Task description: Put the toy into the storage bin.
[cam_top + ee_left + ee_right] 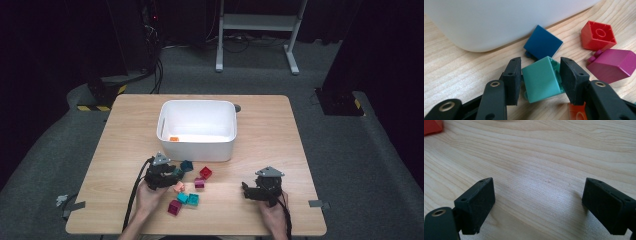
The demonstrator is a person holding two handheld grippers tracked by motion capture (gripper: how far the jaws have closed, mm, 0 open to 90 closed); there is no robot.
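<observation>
Left tongs (541,75) around teal brick (541,80)

Teal building brick (541,78): square, smooth-sided, hollow underside with round tube turned toward the right jaw, studs facing lower left. Tilted, not flat on the wooden tabletop (461,67); lower corner apparently on or just above the wood, contact not clear. Seated between the two black jaws of the left gripper (541,75), both pads against opposite faces. Located just in front of the white bin (499,22), near its rounded corner. Just beyond: dark blue brick (543,42), lying tilted against the foot of the bin wall. To the right, apart: red brick (598,35), hollow side up, and magenta brick (614,65) on its side.
</observation>
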